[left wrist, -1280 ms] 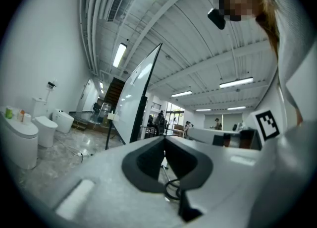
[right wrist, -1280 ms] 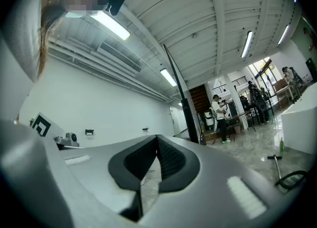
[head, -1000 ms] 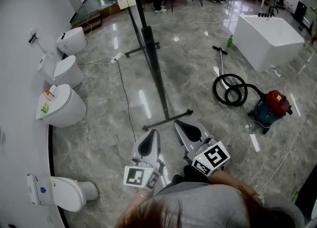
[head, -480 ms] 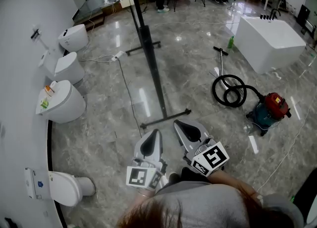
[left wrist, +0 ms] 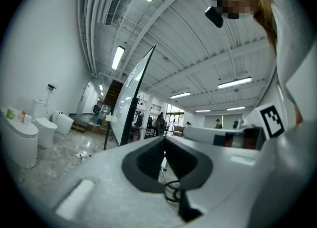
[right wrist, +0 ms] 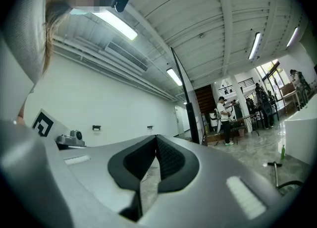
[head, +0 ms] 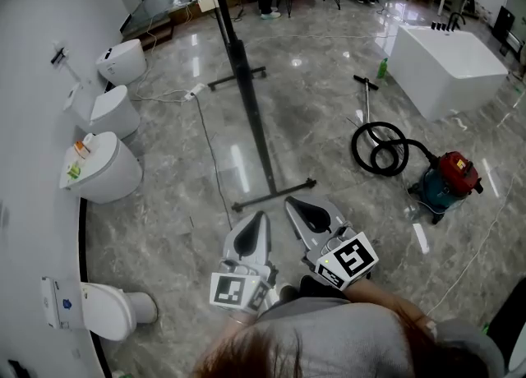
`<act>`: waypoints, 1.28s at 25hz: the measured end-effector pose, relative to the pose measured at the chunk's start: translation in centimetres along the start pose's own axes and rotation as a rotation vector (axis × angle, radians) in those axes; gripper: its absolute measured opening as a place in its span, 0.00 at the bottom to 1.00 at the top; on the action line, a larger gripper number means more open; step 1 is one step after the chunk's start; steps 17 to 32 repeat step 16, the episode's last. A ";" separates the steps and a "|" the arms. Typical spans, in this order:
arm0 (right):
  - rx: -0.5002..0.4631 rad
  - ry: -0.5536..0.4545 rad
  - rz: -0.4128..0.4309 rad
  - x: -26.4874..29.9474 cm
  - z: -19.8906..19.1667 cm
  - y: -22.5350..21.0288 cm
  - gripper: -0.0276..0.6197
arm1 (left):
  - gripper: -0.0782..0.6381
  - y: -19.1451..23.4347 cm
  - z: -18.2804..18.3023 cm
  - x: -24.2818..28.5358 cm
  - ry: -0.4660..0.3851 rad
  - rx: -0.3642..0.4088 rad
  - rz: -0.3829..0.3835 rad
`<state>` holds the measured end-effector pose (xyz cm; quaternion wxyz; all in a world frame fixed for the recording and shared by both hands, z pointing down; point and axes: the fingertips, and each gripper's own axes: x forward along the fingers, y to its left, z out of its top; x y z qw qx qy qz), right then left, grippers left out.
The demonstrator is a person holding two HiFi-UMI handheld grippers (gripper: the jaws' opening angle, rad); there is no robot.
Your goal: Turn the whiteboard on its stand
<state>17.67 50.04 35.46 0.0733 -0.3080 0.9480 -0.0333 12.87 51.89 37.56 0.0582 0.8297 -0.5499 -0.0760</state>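
The whiteboard stands edge-on to me in the head view, a thin dark panel on a black stand running away across the floor. The stand's near foot bar lies just ahead of my grippers. My left gripper and my right gripper are held side by side just short of that bar, both shut and empty. In the left gripper view the board rises tilted beyond the left gripper. In the right gripper view its dark edge stands past the right gripper.
Several white toilets line the left wall. A red and teal vacuum cleaner with a coiled black hose sits to the right. A white bathtub is at the back right. A cable runs along the floor left of the stand. People stand far back.
Almost nothing differs: the view has shifted a little, and both grippers stay shut, empty and side by side before the stand's near foot.
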 end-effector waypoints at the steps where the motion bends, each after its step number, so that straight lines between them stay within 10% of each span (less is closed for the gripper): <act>1: 0.000 0.000 0.000 0.0 0.0 0.0 0.05 | 0.11 -0.1 0.0 0.0 0.000 0.001 0.000; 32: -0.011 0.015 0.014 0.3 -0.3 -0.2 0.05 | 0.11 0.0 0.2 0.7 -0.012 0.011 -0.002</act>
